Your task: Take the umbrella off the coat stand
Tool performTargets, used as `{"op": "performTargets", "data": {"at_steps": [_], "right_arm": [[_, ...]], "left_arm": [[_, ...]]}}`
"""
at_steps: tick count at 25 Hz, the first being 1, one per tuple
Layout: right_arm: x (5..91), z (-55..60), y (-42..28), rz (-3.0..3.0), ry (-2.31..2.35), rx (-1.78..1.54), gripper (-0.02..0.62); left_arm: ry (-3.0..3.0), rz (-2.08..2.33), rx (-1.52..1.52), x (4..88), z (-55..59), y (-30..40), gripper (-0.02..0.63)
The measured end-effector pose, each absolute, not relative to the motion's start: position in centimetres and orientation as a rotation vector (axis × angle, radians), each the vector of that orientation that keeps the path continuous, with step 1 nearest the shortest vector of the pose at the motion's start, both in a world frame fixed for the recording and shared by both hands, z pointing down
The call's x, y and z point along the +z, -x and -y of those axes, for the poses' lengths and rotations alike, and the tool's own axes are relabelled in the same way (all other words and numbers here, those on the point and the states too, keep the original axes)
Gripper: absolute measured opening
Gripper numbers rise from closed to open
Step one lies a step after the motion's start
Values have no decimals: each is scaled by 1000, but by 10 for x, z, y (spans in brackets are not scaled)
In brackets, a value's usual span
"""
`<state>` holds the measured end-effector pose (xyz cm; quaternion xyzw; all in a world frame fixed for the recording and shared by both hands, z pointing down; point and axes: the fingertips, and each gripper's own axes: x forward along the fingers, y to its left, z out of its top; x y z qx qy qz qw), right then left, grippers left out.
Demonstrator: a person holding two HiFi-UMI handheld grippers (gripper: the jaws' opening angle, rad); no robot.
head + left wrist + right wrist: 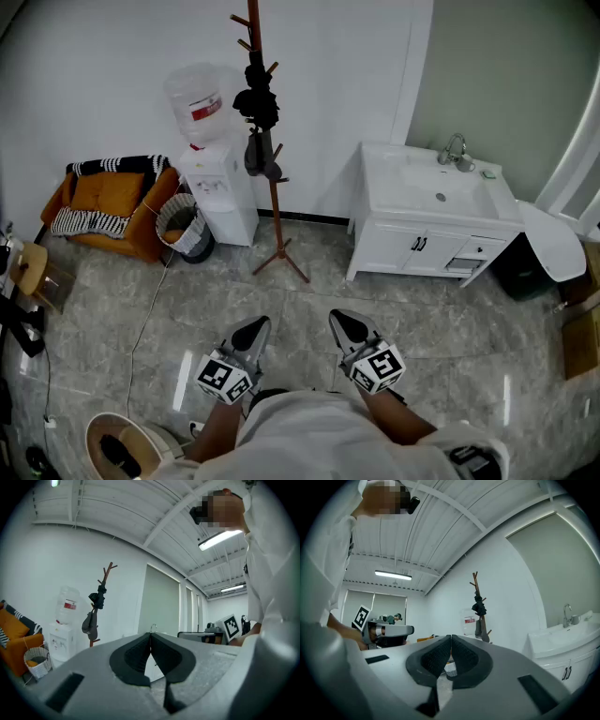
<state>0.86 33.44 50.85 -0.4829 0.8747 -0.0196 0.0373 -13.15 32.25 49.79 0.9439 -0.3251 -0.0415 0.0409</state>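
A brown wooden coat stand (269, 141) rises against the white back wall. On it hangs a folded dark umbrella (256, 153), under a black bundle (257, 98) higher on the pole. The left gripper view shows the stand (104, 588) and the umbrella (89, 623) far off to the left. In the right gripper view, the stand (478, 606) is beyond the jaws. My left gripper (254, 328) and right gripper (345, 323) are low in the head view, side by side, well short of the stand. Both are shut and hold nothing.
A water dispenser (214, 178) and a woven bin (182, 225) stand left of the stand, with an orange sofa (111, 206) further left. A white sink cabinet (436, 220) is at the right. Grey tiled floor lies between me and the stand.
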Motion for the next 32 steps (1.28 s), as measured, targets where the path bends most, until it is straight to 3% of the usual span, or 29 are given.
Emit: {"op": "performTargets", "data": {"at_steps": [21,32], "right_arm": [[518,-339,-5,-2664,1305,-135,18],[528,-302,-39,-2630,1428,-165,18]], "left_arm": [[-2810,1034,-98,515,-323,139,15],[-2832,1011,-126,511,-268,124,15]]}}
